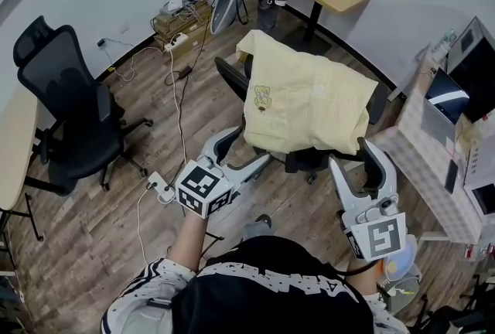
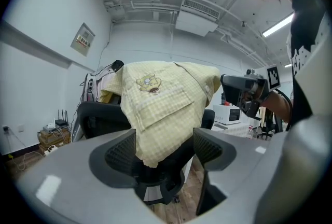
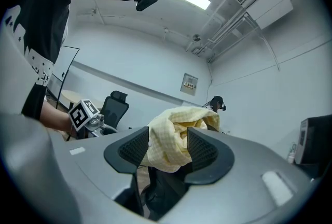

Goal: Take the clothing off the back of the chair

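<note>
I'm holding left gripper [image 1: 249, 145] and right gripper [image 1: 356, 156] with jaws wide apart, clamping nothing, at the yellow shirt [image 1: 305, 97] draped over the chair [image 1: 230, 76].

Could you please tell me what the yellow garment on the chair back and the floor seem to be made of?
The yellow garment: probably light woven cotton, matte; fine check weave and soft folds. The floor: wood-look planks, slight sheen, grain and seams visible; solid wood or laminate, cannot tell.
</note>
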Tool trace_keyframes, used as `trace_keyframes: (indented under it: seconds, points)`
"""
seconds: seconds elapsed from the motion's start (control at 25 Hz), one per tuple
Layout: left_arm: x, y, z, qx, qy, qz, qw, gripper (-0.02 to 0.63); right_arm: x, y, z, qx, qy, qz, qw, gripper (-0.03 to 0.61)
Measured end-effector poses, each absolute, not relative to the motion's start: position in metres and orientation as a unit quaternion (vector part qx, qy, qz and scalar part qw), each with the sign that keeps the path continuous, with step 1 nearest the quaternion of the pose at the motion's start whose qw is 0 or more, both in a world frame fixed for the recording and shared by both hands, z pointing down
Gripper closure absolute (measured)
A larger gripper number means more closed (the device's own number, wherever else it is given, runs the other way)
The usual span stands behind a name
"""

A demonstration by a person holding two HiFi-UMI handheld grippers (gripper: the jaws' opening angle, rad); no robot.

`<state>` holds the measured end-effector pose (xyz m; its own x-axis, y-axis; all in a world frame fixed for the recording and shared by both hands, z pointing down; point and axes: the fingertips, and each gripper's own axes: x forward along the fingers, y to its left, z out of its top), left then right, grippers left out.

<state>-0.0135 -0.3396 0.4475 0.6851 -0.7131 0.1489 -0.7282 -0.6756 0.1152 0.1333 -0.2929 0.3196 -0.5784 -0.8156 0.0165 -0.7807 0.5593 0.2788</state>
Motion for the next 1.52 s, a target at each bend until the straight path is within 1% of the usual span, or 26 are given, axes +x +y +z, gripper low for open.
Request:
trace_keyframes:
  seconds: [0.24, 0.36, 0.52, 0.56, 0.68, 0.72, 0.92, 1.04, 1.24, 1.52]
  points:
    - [-0.005, -0.35, 0.447, 0.921, -0.378, 0.046, 0.083, 0.288, 0.13, -0.303, 0.323, 0.452, -0.878, -0.128, 0.094, 0.346]
    - [-0.002, -0.353, 0.445, 0.923, -0.372, 0.044, 0.083, 0.29, 0.13, -0.307, 0.322, 0.448, -0.88, -0.127, 0.09, 0.378]
    - [-0.002, -0.355, 0.443, 0.926, -0.366, 0.038, 0.08, 0.293, 0.127, -0.309, 0.321, 0.432, -0.892, -0.118, 0.064, 0.425]
    - [-0.002, -0.355, 0.441, 0.927, -0.365, 0.036, 0.079, 0.307, 0.126, -0.309, 0.321, 0.429, -0.894, -0.115, 0.061, 0.439]
    - [-0.003, -0.352, 0.437, 0.93, -0.361, 0.032, 0.064, 0.381, 0.124, -0.311, 0.324, 0.424, -0.896, -0.117, 0.063, 0.485]
    - [-0.003, -0.351, 0.435, 0.931, -0.359, 0.032, 0.058, 0.393, 0.124, -0.311, 0.324, 0.423, -0.896, -0.119, 0.062, 0.494]
    - [-0.004, -0.348, 0.424, 0.932, -0.359, 0.026, 0.035, 0.484, 0.121, -0.313, 0.323, 0.418, -0.901, -0.11, 0.045, 0.52]
    - [-0.007, -0.347, 0.417, 0.932, -0.36, 0.023, 0.022, 0.522, 0.119, -0.313, 0.325, 0.417, -0.902, -0.103, 0.037, 0.528]
    - [-0.01, -0.344, 0.406, 0.934, -0.358, 0.022, -0.003, 0.541, 0.117, -0.31, 0.327, 0.417, -0.903, -0.098, 0.025, 0.532]
    - [-0.019, -0.336, 0.401, 0.936, -0.353, 0.013, -0.004, 0.548, 0.111, -0.299, 0.328, 0.421, -0.902, -0.095, 0.015, 0.536]
